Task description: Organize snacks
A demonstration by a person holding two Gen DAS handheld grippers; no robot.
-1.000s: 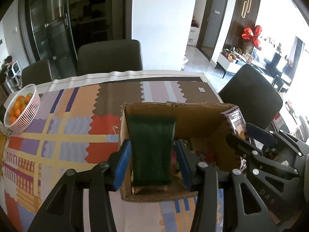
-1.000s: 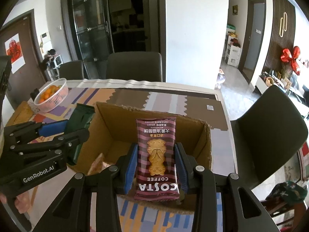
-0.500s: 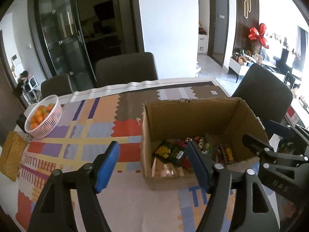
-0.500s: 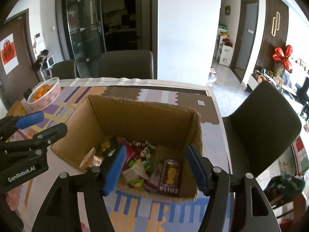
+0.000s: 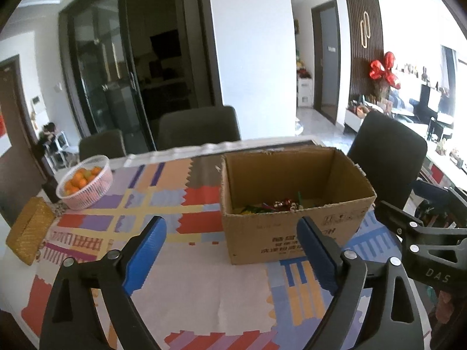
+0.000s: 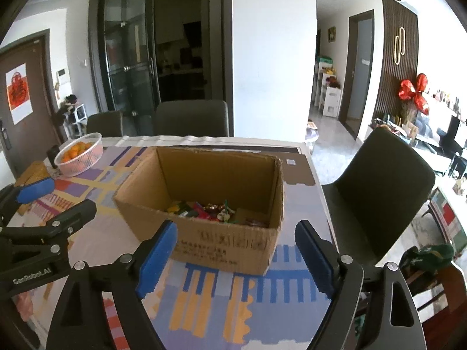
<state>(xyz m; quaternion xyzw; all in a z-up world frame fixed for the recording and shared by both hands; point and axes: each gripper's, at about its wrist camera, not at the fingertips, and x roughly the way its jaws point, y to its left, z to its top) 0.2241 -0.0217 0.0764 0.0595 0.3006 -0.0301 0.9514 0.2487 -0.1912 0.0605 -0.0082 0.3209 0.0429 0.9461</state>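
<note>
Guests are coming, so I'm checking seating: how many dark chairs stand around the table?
3. One chair at the far edge behind the cardboard box, a second left of it near the fruit basket, a third at the right side. Near-side chairs may be out of view.

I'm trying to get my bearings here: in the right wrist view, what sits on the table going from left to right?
White lattice basket of oranges → open brown cardboard box holding snack packets → small white sticker on the brown patch of tablecloth.

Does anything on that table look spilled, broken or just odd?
Nothing spilled. The cardboard box has rough, torn top edges and no flaps, and the snack packets lie jumbled inside it. The basket of oranges stands upright.
</note>
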